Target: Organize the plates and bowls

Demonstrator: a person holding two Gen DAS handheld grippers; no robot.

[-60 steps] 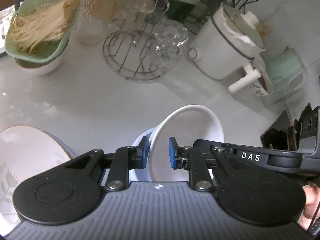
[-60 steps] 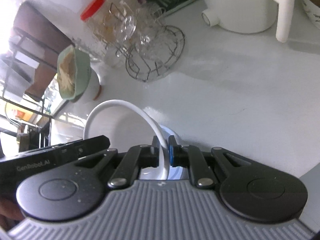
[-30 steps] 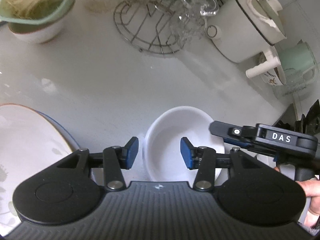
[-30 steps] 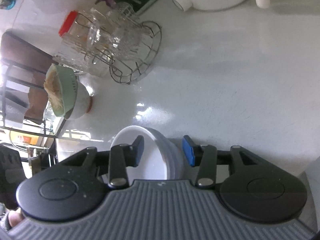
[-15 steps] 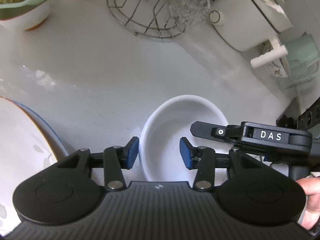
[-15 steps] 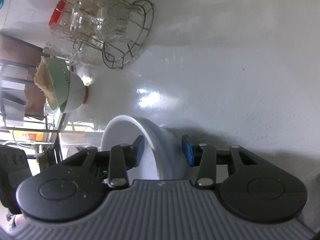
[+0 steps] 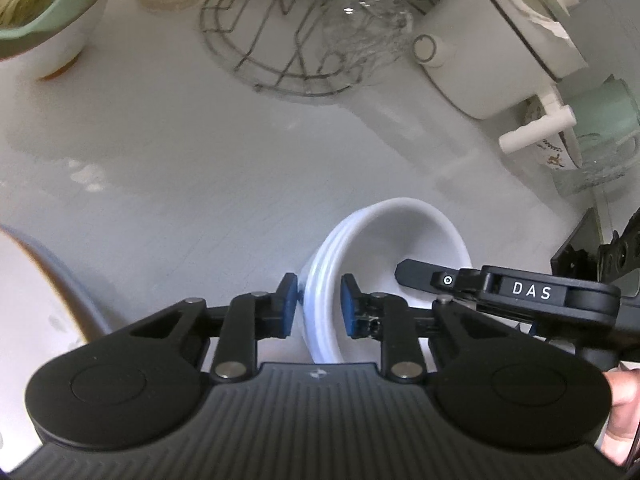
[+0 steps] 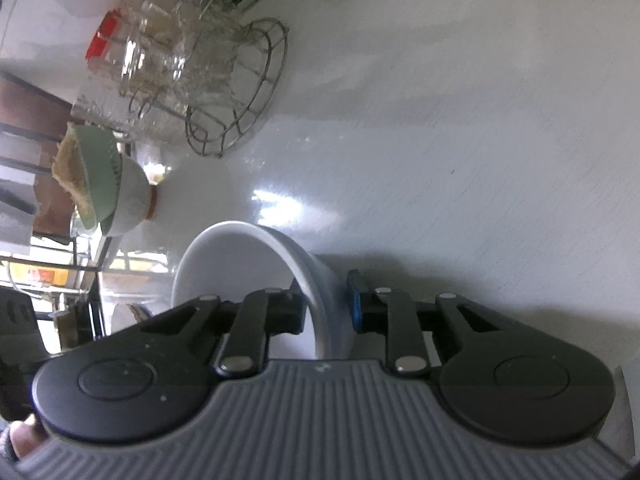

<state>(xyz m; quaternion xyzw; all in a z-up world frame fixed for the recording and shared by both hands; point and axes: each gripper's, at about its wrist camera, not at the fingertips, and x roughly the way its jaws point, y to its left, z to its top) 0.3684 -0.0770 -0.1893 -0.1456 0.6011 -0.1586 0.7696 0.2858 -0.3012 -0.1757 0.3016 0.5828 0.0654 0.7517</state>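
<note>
Bowls [image 7: 384, 248], white, stacked one inside another low in the centre of the left wrist frame, resting on the white counter [image 7: 224, 152]; several rims visible along the near edge, innermost bowl empty. Gripped from two sides: left gripper [image 7: 318, 304] closing across the near rim, one blue pad outside the wall and one inside; right gripper [image 8: 326, 308] closing across the opposite rim, likewise one pad inside and one out. Pads close against the wall in both views, though full contact hard to confirm. Same stack [image 8: 256, 264] seen low centre in the right wrist frame, tilted by the fisheye.

Elsewhere on the counter:
- Upper left of the left wrist frame: green colander [image 7: 48, 12] seated in a white bowl, filled with pale noodle-like strands.
- Top centre: wire rack [image 7: 280, 40] holding clear glasses, seemingly empty.
- Upper right: white pot [image 7: 492, 48] with a straight handle, lid on, contents hidden.
- Right edge: pale green mug [image 7: 596, 108], beside a patterned dish, contents unclear.
- Left edge: part of a large plate [image 7: 36, 300], orange-rimmed, bare.
- Upper left of the right wrist frame: glass jar [image 8: 120, 52] with a red lid, contents indistinct.
</note>
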